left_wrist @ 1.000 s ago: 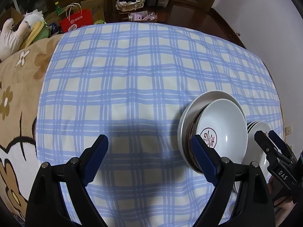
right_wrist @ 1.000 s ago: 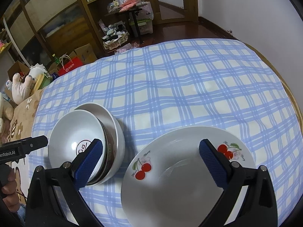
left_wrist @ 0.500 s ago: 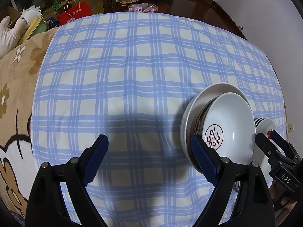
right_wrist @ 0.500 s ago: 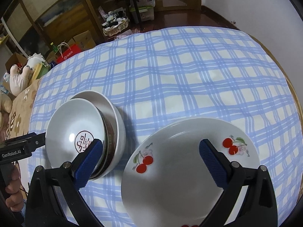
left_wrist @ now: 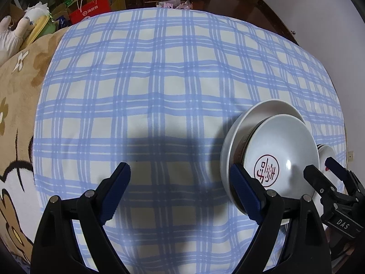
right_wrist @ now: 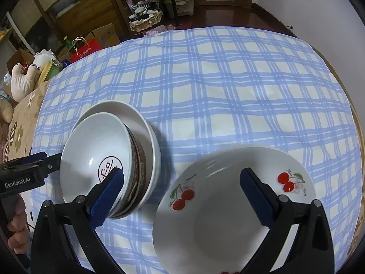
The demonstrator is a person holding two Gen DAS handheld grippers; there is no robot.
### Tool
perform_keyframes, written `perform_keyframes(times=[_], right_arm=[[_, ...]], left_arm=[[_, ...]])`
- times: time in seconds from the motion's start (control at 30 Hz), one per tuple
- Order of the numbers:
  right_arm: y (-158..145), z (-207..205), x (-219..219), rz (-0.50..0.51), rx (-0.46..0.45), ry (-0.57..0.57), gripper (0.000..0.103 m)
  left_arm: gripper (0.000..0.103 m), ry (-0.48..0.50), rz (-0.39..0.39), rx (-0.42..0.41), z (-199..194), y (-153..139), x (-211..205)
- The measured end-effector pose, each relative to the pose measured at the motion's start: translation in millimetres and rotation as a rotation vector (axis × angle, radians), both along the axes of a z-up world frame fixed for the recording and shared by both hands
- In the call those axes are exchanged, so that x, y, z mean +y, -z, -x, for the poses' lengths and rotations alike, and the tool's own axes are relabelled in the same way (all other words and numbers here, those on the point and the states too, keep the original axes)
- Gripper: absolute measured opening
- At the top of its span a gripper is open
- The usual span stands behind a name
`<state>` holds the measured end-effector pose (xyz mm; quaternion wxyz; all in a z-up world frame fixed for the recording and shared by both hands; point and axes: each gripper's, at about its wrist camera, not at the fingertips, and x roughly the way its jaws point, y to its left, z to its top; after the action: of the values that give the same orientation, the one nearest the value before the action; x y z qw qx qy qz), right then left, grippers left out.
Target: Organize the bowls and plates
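White bowls (right_wrist: 95,155) nested, openings upward

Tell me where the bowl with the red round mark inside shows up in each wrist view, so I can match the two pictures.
Left wrist: the bowl with the red mark sits at lower right, nested in a larger white bowl, behind the gripper's right finger.
Right wrist: same bowl at left of centre, above the left finger.
Shared landmark: the red paper bag beyond the blue checked tablecloth.
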<state>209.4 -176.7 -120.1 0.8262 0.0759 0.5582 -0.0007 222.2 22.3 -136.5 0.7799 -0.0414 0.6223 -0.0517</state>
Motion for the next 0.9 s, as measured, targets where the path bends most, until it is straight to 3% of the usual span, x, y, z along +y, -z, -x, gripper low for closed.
perform_keyframes(times=[0.2, 0.9], right_arm=[[1.9, -4.6, 0.7, 0.024, 0.013, 0.011, 0.103], [-1.2, -2.0, -8.9, -0.035, 0.008, 0.063, 0.103]], left_arm=[[0.088, -0.015, 0.006, 0.005, -3.1, 4.0, 3.2], [0.088, -0.026, 0.007, 0.001, -3.8, 5.7, 7.2]])
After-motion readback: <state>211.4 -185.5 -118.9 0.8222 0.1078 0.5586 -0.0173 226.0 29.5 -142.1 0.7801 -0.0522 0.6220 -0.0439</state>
